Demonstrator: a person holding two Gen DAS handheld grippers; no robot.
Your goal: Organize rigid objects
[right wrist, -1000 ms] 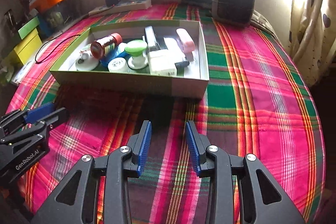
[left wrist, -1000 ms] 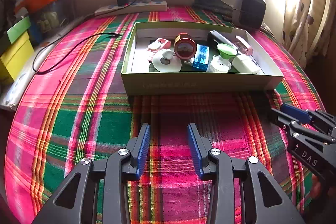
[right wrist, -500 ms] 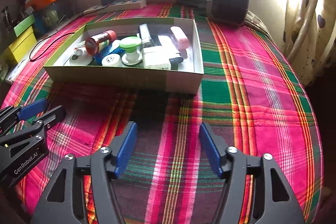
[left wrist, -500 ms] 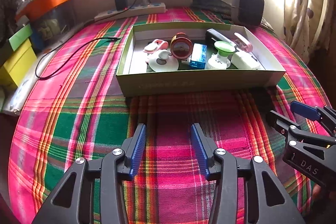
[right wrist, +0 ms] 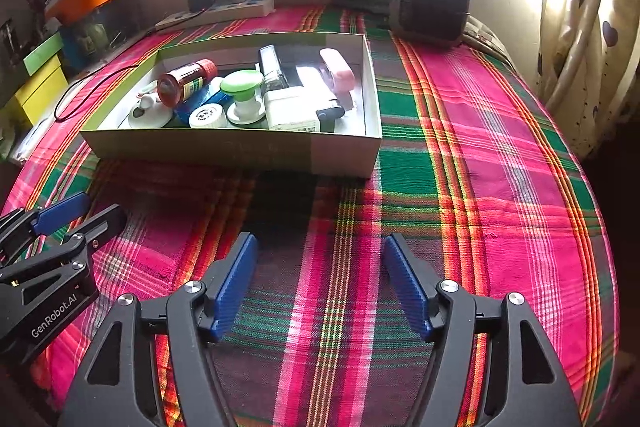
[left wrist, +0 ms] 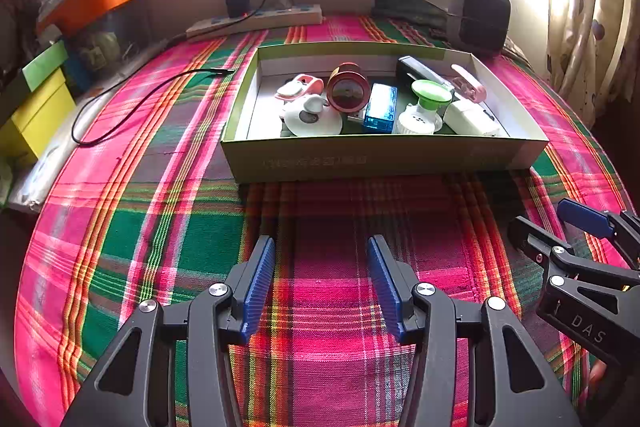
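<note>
Lying crosswise, the box (left wrist: 360, 157) faces empty left gripper (left wrist: 321, 283) jaws, just widened.

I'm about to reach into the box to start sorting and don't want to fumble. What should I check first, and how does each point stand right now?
1. Left gripper open with nothing between its fingers, having just been opening: ok.
2. Right gripper open with nothing between its fingers, having just been opening: ok.
3. Plaid cloth between both grippers and the shallow green cardboard box free of obstacles: ok.
4. Box has no lid on; contents exposed: ok.
5. Items separated enough for a clean grasp: not ok; the red-capped jar, green-topped white piece and white rectangular block crowd together.
6. Grippers apart from each other: ok.
</note>
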